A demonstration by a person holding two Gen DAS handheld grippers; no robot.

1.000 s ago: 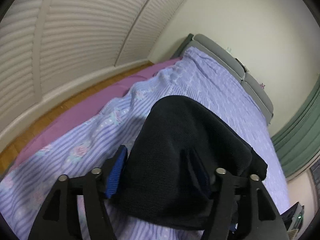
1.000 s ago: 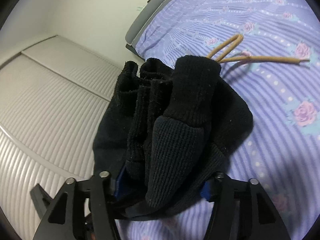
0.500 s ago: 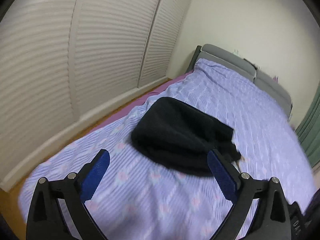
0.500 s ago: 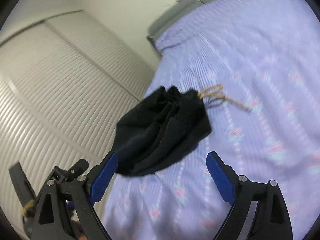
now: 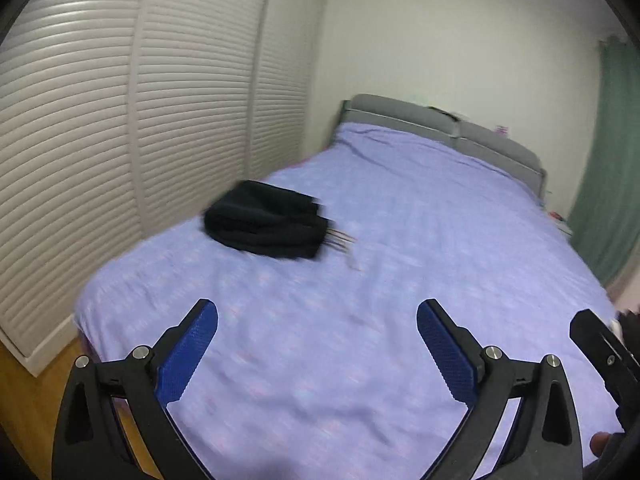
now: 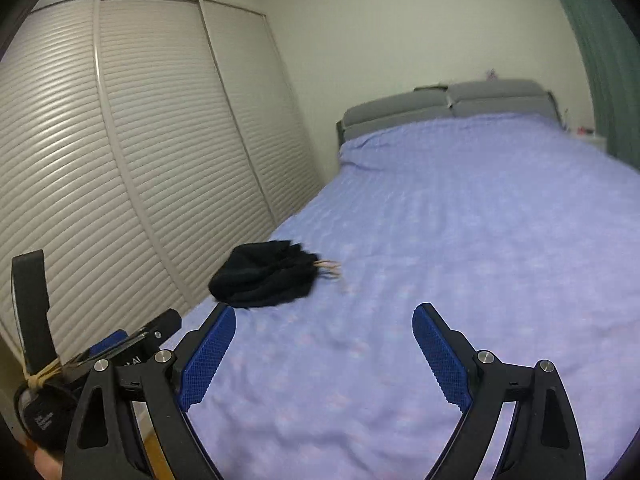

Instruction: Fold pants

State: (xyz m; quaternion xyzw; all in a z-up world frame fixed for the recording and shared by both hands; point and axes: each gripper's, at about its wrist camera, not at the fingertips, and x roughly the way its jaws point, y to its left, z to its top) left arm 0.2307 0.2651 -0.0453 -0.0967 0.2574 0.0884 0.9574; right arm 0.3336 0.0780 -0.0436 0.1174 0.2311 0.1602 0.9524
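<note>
Black pants (image 5: 266, 226) lie in compact folded bundle on lavender bedsheet (image 5: 400, 280), near bed's left edge, close to louvred wardrobe doors (image 5: 120, 120). Tan drawstring (image 6: 330, 267) pokes out from bundle's right end onto sheet. I see left gripper (image 5: 317, 312) with fingers spread wide, nothing between blue pads (image 5: 188, 356), well apart from pants. Right gripper (image 6: 324, 316) likewise wide, empty; left gripper's body visible at lower left of right view. Grey headboard (image 6: 444, 106) at far end, green curtain (image 5: 604, 160) on right. Left view slightly blurred
</note>
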